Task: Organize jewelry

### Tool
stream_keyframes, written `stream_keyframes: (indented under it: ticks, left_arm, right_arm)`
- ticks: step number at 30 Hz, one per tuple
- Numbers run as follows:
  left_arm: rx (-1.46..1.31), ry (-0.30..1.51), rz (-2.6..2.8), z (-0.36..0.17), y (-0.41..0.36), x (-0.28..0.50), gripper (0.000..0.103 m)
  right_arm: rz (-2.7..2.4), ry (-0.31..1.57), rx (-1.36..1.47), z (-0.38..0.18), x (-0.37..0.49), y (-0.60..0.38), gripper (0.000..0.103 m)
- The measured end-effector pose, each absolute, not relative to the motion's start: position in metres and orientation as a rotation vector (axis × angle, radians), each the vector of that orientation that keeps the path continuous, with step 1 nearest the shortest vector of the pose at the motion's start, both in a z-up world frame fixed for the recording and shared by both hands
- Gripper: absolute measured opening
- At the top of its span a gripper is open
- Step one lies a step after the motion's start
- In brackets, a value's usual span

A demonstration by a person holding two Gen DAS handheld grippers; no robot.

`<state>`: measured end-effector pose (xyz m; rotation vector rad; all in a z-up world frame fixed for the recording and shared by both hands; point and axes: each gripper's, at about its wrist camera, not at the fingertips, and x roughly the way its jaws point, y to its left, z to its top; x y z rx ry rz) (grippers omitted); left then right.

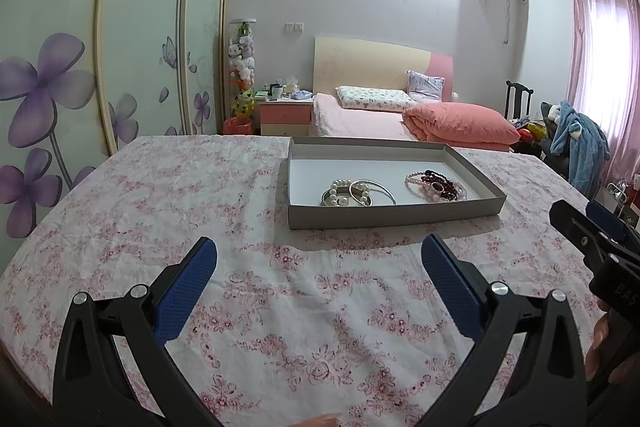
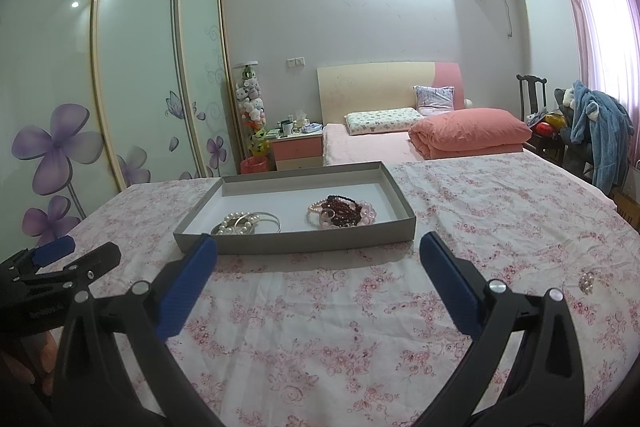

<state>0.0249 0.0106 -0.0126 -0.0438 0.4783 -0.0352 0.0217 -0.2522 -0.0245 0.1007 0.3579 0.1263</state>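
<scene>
Bedroom light falls on a table draped in a pink-flowered cloth, with a pink bed and a wardrobe painted with purple flowers behind.

Both tools hang low over the cloth near the front edge. The left gripper has its blue-padded fingers spread wide, nothing between them. The right gripper is likewise spread, its fingers empty. Each shows at the edge of the other's view; faint embossed lettering on the black bodies is too blurred to read.

Just beyond the fingertips lies a shallow grey box with a white floor, its long axis running left to right across the table, the right end angled slightly away in the left view. In its left half rest a white pearl bracelet and silver bangles, overlapping. In its right half sits a heap of pink and dark red bead bracelets, touching one another.

Well apart from the box, off to the right on the cloth, lies a small pearl cluster piece; its exact form cannot be made out.
</scene>
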Motion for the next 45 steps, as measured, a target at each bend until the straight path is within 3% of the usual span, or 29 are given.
stream_keyframes:
  ticks: [45]
  left_arm:
    - [-0.044, 0.496, -0.041, -0.015, 0.005, 0.0242, 0.101]
  right_arm:
    - [0.12, 0.362, 0.11, -0.0279, 0.0211, -0.2515, 0.099]
